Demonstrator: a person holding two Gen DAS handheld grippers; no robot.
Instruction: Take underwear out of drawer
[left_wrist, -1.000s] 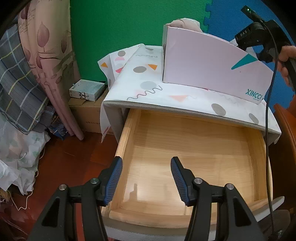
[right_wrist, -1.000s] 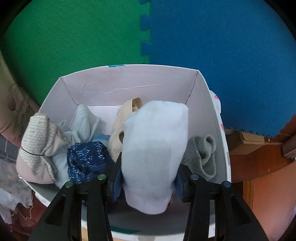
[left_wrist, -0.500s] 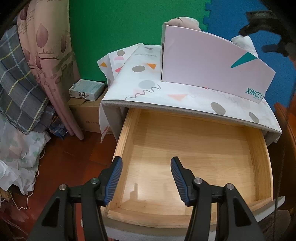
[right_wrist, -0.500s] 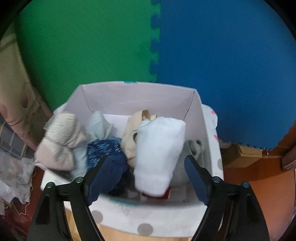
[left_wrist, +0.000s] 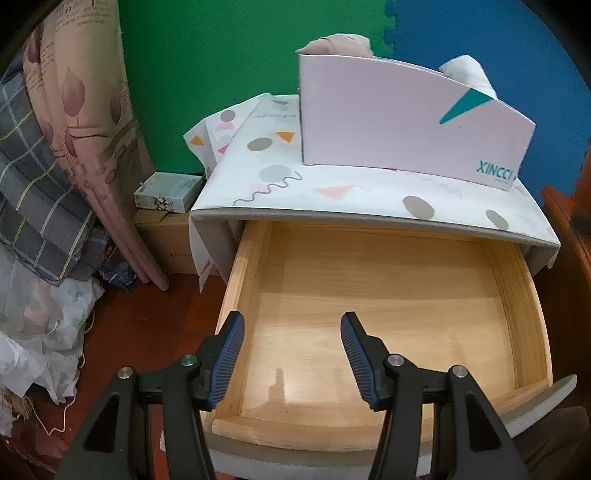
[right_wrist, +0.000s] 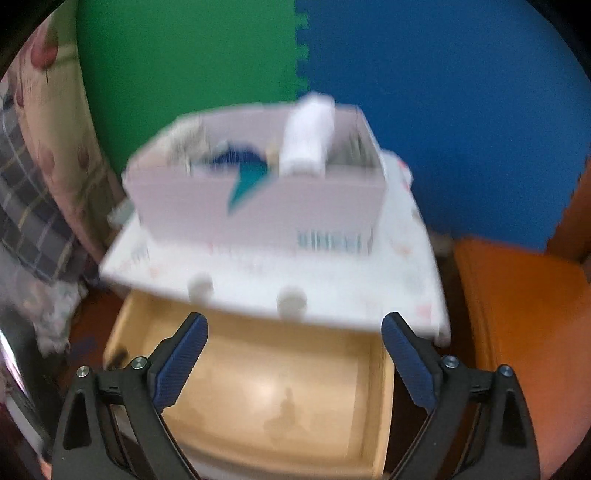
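A pale wooden drawer (left_wrist: 384, 295) (right_wrist: 280, 398) stands pulled out under a small cabinet, and its bare bottom shows no clothing. On the cabinet top sits a pink box (left_wrist: 402, 125) (right_wrist: 258, 206) holding several rolled garments; a white rolled piece (right_wrist: 308, 134) (left_wrist: 467, 72) sticks up at its right end. My left gripper (left_wrist: 291, 350) hangs over the drawer's front left part, open with nothing between its blue pads. My right gripper (right_wrist: 293, 363) is above the drawer front, its jaws opening wide and empty. The right wrist view is blurred.
A patterned white cloth (left_wrist: 332, 192) covers the cabinet top. Curtains and checked bedding (left_wrist: 48, 166) pile up at the left, with a small box (left_wrist: 166, 192) on a carton. An orange-brown chair (right_wrist: 517, 332) stands to the right. Green and blue foam mats line the wall.
My right gripper let go of the white rolled piece in the box, opened wide and drew back over the drawer. It left the left wrist view. The left gripper stayed still.
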